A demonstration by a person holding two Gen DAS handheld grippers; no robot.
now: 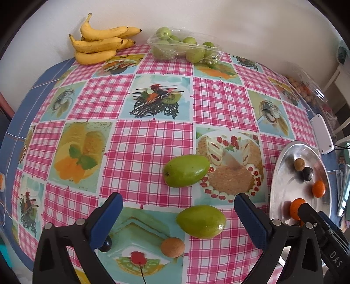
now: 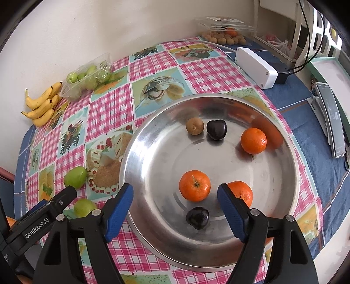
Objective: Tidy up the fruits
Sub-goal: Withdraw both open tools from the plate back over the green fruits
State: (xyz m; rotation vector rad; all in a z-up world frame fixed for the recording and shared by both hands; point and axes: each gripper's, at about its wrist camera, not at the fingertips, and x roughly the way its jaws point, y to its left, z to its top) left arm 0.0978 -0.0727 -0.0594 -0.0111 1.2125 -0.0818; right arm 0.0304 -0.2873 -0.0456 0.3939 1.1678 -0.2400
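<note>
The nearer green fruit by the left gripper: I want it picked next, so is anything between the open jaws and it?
Nothing visible blocks it. The nearer green fruit lies bare on the tablecloth, just ahead of the open left gripper. A small brown fruit lies beside it, apart.

A plain white wall (image 1: 218,19) backs the table (image 2: 317,139), which wears a pink-checked cloth (image 1: 148,139) printed with dessert pictures over a blue cover. Soft daylight falls evenly across it. At the far right stands pale slatted furniture (image 2: 315,28), dark cables hanging beside it.
</note>
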